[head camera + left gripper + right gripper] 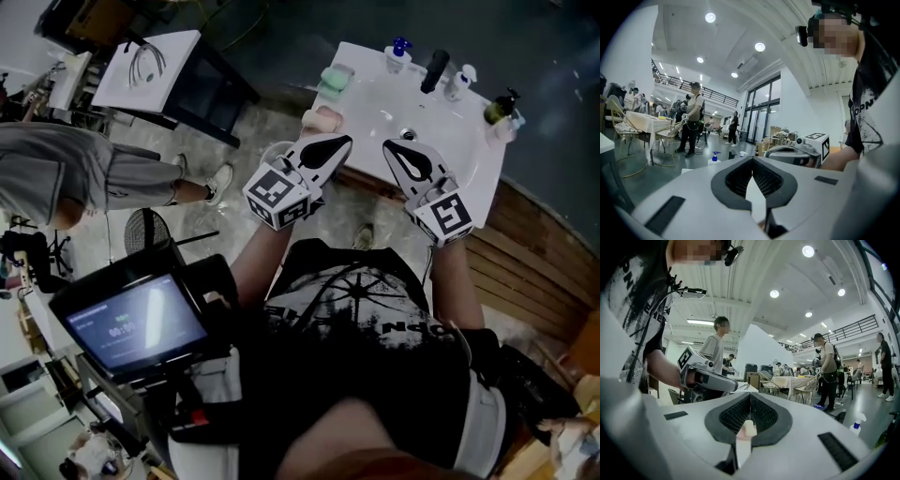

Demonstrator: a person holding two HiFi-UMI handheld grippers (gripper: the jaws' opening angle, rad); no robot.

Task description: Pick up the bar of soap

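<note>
Washbasin [473, 173]: white, glossy and roughly rectangular, with a rounded bowl sunk in the middle; it is seen from above in the head view.
Bar of soap [335, 79]: a pale green block with rounded corners, which seems to lie in a shallow tray at the back left corner of the washbasin, well apart from both grippers.
Pink lump [324, 118]: soft-looking and rounded, placed at the front left edge of the washbasin, just beside the left gripper; what it is cannot be told.
Tap [434, 70]: black, slim and matt, set at the middle of the back edge.
Bottles: one with a blue cap [400, 52] and a white one [459, 81] are placed on either side of the tap; a dark one [501, 106] is at the back right corner.
Left gripper [338, 143] [751, 161]: a white shell with black ribbed pads; the jaws are pressed together at the tips, nothing is gripped.
Right gripper [392, 148] [750, 397]: the same shape, clenched and empty as well; it is held over the front part of the bowl. A small pale piece is seen through the slot behind its tips, but it cannot be identified.
</note>
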